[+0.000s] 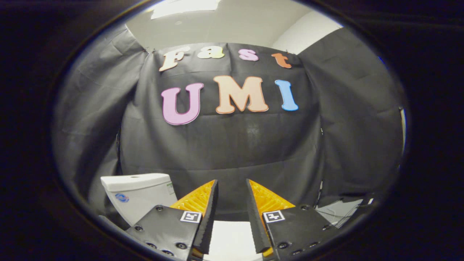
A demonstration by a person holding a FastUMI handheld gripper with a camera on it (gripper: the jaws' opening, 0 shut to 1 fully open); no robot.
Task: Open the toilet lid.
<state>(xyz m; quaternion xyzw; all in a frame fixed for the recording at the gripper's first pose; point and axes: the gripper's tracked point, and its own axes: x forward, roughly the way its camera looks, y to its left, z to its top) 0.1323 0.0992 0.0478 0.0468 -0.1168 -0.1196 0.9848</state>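
Because the gripper is held level and aimed at the booth's black cloth wall [224, 152] rather than downward, most of what lies ahead of it is drapery, with a strip of pale ceiling [232, 21] seen above the cloth. The toilet is represented chiefly by its white cistern [136, 195], which stands against the cloth beyond and to the left of the left finger, its flat top lid in place and a small blue mark on its front face. A white surface [232, 239] is seen low down in the gap between the fingers; it may be the toilet lid to be opened, though too little of it is exposed for that to be settled. To the right, beyond the right finger, some pale sheeting and thin cables [340, 212] lie at the foot of the cloth. The gripper [232, 185] is carried with its jaws released: the two orange-backed, black-faced fingers [208, 217] stand apart with a clear gap and nothing is held between them. This spread is judged to suit an approach, the jaws being kept ready to take the lid's front edge. The task is judged not yet begun, and a downward tilt toward the bowl would probably be called for before any hold could be taken.
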